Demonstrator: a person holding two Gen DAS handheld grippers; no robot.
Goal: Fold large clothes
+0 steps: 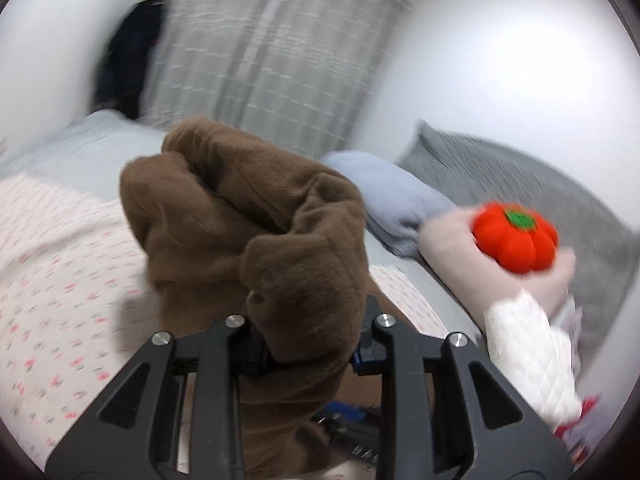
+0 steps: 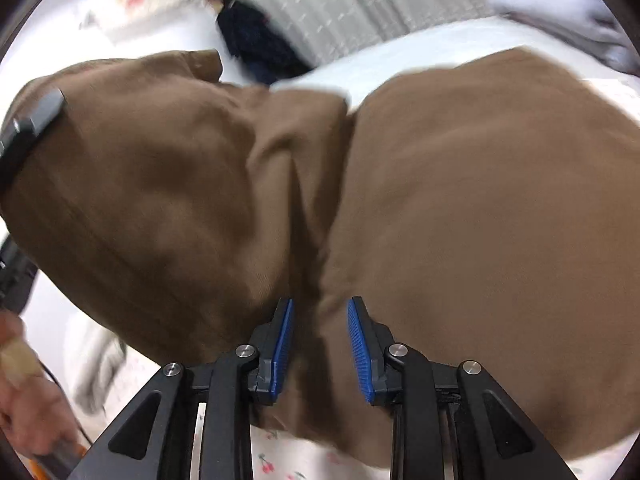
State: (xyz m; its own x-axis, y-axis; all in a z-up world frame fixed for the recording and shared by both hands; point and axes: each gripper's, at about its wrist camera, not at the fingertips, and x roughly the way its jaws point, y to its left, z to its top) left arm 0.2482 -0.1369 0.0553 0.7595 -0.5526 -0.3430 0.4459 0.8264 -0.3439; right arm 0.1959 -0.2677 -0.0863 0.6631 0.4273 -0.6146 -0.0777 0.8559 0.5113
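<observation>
- Bedspread, white with a small pink print, fills the left of the left wrist view; nothing folded lies on it within sight.
- Brown garment: a thick bunch of it rises straight out of the left gripper and hides the pads. Jaws drawn in tight on the bunch, cloth lifted clear of the bed.
- Further right in that view: blue pillow, pink cushion with a red plush pumpkin on it, grey pillow behind. None of these touch the garment.
- Right wrist view: the garment spreads across nearly the whole frame, draped over the bed, with a deep crease running down into the right gripper.
- Blue pads sit either side of that crease, narrowly apart, cloth packed between them. Judged pinching the fabric.
- At the left edge of that view, part of the other tool lies against the cloth.
- Progress, judged: early. Garment is gripped at two points but is bunched and creased; no flat fold visible.
- Left to do: spread it flat, bring edges together, finish the folds.
</observation>
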